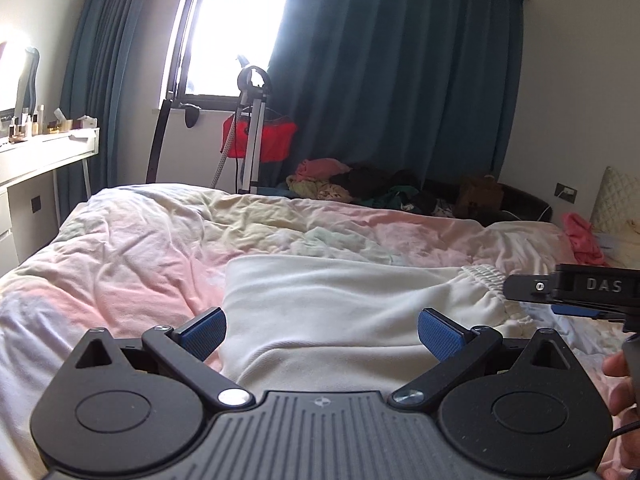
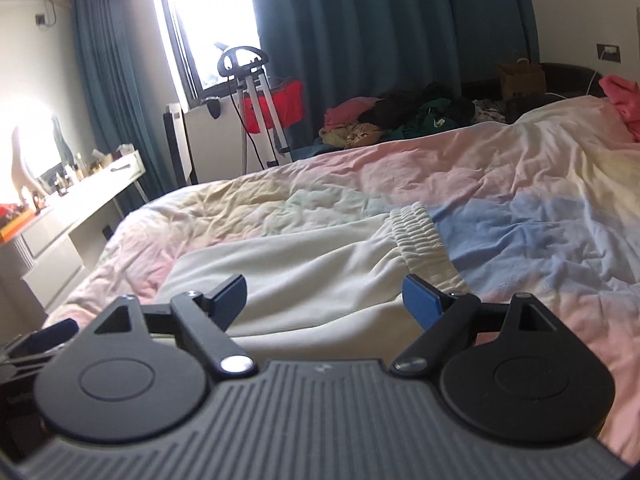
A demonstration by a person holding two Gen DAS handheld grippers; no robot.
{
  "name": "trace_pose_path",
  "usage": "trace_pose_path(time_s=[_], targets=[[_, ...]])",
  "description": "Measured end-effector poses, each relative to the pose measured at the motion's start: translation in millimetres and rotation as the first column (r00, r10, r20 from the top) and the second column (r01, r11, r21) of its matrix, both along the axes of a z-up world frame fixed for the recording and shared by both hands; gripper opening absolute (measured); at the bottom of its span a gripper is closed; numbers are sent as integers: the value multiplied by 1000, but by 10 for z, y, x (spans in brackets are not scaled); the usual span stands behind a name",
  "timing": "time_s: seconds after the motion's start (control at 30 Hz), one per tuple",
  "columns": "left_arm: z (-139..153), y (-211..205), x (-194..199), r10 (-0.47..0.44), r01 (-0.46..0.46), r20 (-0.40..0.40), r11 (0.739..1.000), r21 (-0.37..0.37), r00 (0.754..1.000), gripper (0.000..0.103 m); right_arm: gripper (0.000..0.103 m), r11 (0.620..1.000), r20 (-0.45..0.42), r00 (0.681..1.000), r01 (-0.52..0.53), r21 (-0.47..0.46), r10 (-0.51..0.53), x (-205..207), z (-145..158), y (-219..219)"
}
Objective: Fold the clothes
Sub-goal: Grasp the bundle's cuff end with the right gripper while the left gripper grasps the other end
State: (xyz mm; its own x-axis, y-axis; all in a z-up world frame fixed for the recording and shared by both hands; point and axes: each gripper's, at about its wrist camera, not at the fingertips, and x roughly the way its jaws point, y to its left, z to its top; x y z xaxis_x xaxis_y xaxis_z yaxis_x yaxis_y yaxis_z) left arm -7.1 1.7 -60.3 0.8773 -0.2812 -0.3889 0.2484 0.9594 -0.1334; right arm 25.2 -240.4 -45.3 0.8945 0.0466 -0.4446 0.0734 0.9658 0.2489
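The white trousers (image 1: 352, 304) lie flat on the bed, in the lower middle of both views, already looking doubled over lengthwise, with the gathered elastic waistband (image 2: 420, 236) toward the right of the frame and a smooth folded edge toward the left. The left gripper (image 1: 322, 334) hangs over the near edge of the cloth with its blue pads spread wide and nothing between them; the right gripper (image 2: 324, 302) is likewise released, fingers splayed over the cloth just short of the waistband. In the left view the right one juts in at the right edge, near the waistband. Under it all is a rumpled pastel duvet (image 1: 132, 248), pink, cream and blue. Next, I'd guess, comes a fold across the length, and it would go best if each gripper pinched both layers at a corner of one end, lifted together, and carried that end evenly over to the other so the edges meet. The soft duvet could get nipped along with the trousers, so bite shallow. Beyond the bed sits a heap of clothes (image 2: 384, 120), with a desk (image 1: 44, 156) at far left.
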Motion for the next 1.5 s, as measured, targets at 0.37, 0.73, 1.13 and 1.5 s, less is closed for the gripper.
trace_pose_path(time_s=[0.37, 0.73, 1.13, 1.5], targets=[[-83, 71, 137, 20, -21, -70, 1000, -19, 997, 103, 86, 977, -63, 985, 169, 130, -162, 86, -179, -336], [-230, 321, 389, 87, -117, -228, 986, -122, 970, 103, 88, 740, -371, 902, 402, 540, -219, 129, -957, -991], [-400, 678, 570, 106, -220, -367, 933, -285, 924, 103, 90, 788, -291, 944, 296, 540, -155, 599, -1278, -823], [-493, 768, 668, 79, -244, -396, 890, -386, 915, 103, 91, 748, -52, 993, 111, 655, -102, 512, -1024, -790]])
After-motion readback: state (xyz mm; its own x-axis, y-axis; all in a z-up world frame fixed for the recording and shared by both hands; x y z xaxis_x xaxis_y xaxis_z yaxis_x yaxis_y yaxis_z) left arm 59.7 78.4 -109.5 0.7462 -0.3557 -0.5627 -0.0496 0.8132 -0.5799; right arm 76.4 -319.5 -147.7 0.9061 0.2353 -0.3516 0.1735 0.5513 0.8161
